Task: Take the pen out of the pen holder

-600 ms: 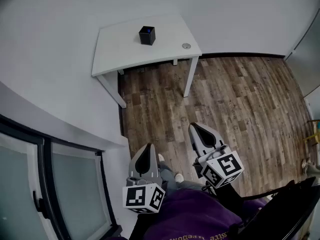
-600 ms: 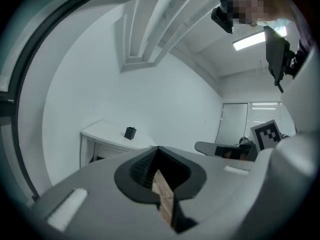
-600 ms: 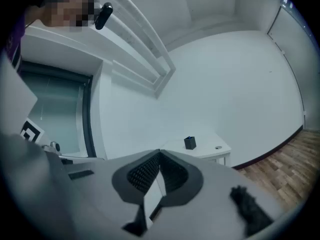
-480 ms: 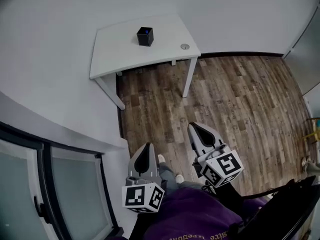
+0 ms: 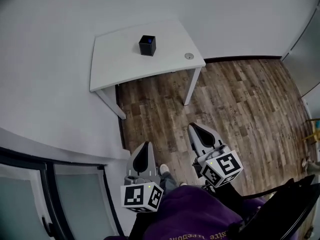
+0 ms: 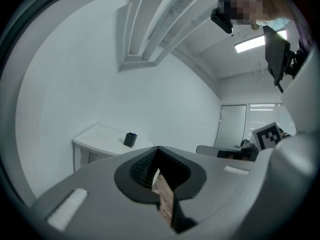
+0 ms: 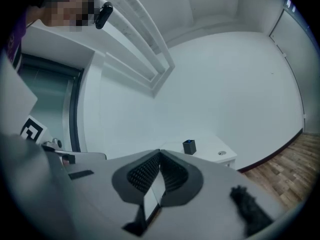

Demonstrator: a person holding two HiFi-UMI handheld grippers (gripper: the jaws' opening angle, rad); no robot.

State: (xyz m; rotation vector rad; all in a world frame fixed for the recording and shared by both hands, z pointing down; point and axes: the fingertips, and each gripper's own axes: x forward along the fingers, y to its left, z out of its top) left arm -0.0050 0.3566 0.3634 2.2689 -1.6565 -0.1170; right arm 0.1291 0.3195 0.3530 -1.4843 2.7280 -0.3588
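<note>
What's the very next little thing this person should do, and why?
Probably step toward the white table: the black pen holder stands there, well beyond the left gripper and right gripper, both shut and empty.

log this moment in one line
left claw: shut, empty | right claw: shut, empty | pen holder: on table, untouched

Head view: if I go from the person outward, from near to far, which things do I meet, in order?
Left gripper and right gripper side by side → wooden floor → white table → black pen holder on it → wall.
</note>
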